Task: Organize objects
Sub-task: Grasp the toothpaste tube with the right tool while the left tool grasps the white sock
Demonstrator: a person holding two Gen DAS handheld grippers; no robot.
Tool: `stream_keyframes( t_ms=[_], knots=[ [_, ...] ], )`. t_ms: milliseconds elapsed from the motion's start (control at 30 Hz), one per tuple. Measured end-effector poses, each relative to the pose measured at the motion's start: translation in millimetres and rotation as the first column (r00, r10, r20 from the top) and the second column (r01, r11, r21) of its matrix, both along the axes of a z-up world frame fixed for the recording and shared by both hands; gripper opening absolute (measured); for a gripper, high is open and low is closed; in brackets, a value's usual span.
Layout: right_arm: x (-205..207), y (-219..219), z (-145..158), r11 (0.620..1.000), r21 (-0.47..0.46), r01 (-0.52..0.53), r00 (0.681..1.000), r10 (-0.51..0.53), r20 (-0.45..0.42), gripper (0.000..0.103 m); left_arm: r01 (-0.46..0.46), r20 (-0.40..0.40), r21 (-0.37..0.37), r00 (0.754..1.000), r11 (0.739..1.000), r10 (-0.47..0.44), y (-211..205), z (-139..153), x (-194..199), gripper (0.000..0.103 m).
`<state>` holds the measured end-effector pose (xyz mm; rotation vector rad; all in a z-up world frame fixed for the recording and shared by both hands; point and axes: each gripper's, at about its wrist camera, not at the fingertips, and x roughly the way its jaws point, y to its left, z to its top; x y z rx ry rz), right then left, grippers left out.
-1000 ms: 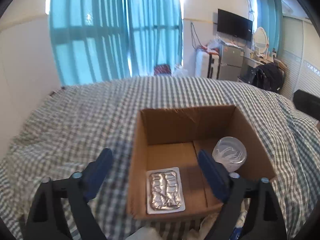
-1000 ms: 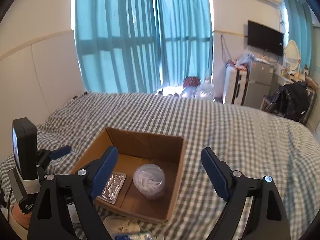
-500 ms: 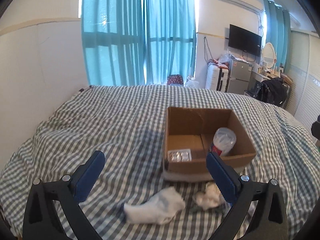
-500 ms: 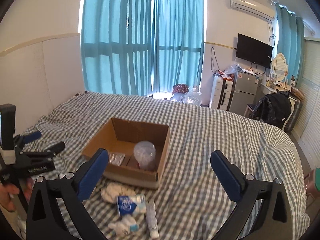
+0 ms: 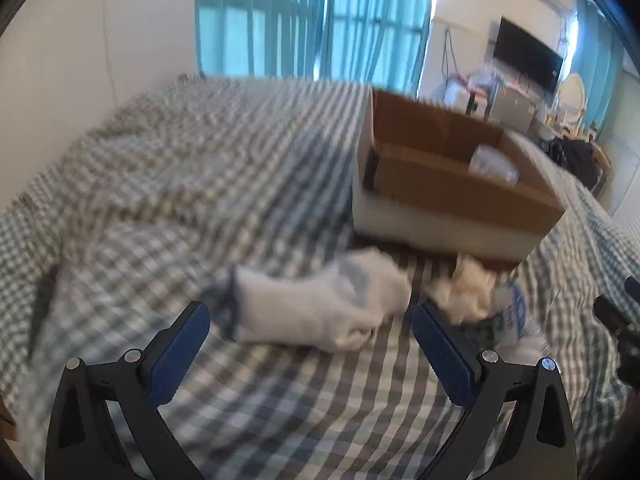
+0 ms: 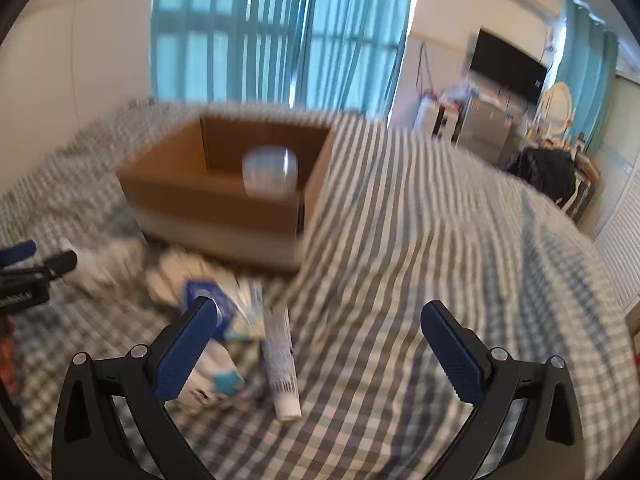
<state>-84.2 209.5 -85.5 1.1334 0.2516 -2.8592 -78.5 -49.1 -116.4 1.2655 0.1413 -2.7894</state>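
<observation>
Both grippers over a checked bedspread (image 5: 168, 168), each with jaws wide apart and nothing between them. The left gripper (image 5: 308, 344) faces a white sock (image 5: 316, 308) lying just beyond its fingertips. The right gripper (image 6: 316, 340) faces a white tube (image 6: 282, 364) that lies between its fingers, with a blue-and-white packet (image 6: 224, 312) touching or just beside the left finger. The cardboard box (image 5: 452, 196) stands farther off on the bed; a clear lidded cup (image 6: 270, 176) shows over its near wall.

Risks, judged from this layout:
- The sock is soft and lies in a fold of the bedspread, so a low closing grip could gather the cloth with it and drag the cover, shifting the nearby items.
- A crumpled white wad (image 5: 464, 288) sits just right of the sock and close to the left gripper's right finger; a careless closure might catch both.
- The tube is smooth and narrow (likely to squirt sideways if pinched off-centre), and the packets crowded at its left could be nudged or taken by mistake.
- The two grippers work near each other; the left one shows at the left edge of the right wrist view, so a collision is possible.

Hard to make out: both views are smeared by motion blur. Print on the tube and packets is unreadable, the box floor is hidden by its near wall, and the items at the right edge of the left view are cut off.
</observation>
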Motion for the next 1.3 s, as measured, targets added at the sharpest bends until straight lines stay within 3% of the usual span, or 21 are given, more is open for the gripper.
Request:
stream_keyframes(
  t_ms=[167,233,400,567,733,800,933,1133,1300],
  knots=[
    [-13.7,4.6,-47.7,0.999,0.042,-0.002,0.994,-0.002,0.110,0.097,0.020,0.058,-0.041,0.998,0.999,-0.018,13.0,-27.7,-14.4,0.103],
    [-17.6,11.3,-59.6,1.000,-0.005,0.008,0.989,-0.008,0.149,0.084,0.016,0.076,-0.043,0.997,0.999,-0.013,16.1,-35.8,-21.3,0.103],
    [-22.0,16.4,-76.4,0.995,-0.102,0.012,0.979,0.010,0.206,0.068,-0.017,0.081,-0.064,0.997,0.998,0.022,21.0,-47.2,-33.9,0.103],
    [-21.4,3.0,-87.8,0.998,-0.049,-0.035,0.973,0.045,0.226,0.059,-0.053,0.077,-0.115,0.995,0.992,0.062,25.7,-52.7,-46.7,0.103],
    [-18.7,0.6,-92.2,0.995,-0.082,-0.059,0.966,0.077,0.247,0.026,-0.082,0.096,-0.136,0.991,0.987,0.095,20.1,-62.4,-60.9,0.103],
    [-15.3,3.3,-89.8,0.995,-0.082,-0.049,0.970,0.067,0.234,0.024,-0.096,0.094,-0.092,0.990,0.991,0.105,12.4,-63.8,-61.1,0.103],
    [-8.8,10.7,-86.1,0.994,-0.107,-0.031,0.973,0.054,0.223,0.024,-0.094,0.073,-0.040,0.993,0.995,0.096,4.6,-57.9,-52.7,0.092],
    [7.4,10.8,-75.4,0.995,-0.097,-0.028,0.979,0.046,0.197,0.024,-0.038,0.072,-0.058,0.997,0.998,0.042,11.3,-47.4,-37.0,0.084],
    [23.2,10.5,-65.1,0.995,-0.097,-0.022,0.984,0.039,0.175,0.024,-0.015,0.067,-0.023,0.998,1.000,0.016,14.7,-33.6,-19.4,0.080]
  ],
)
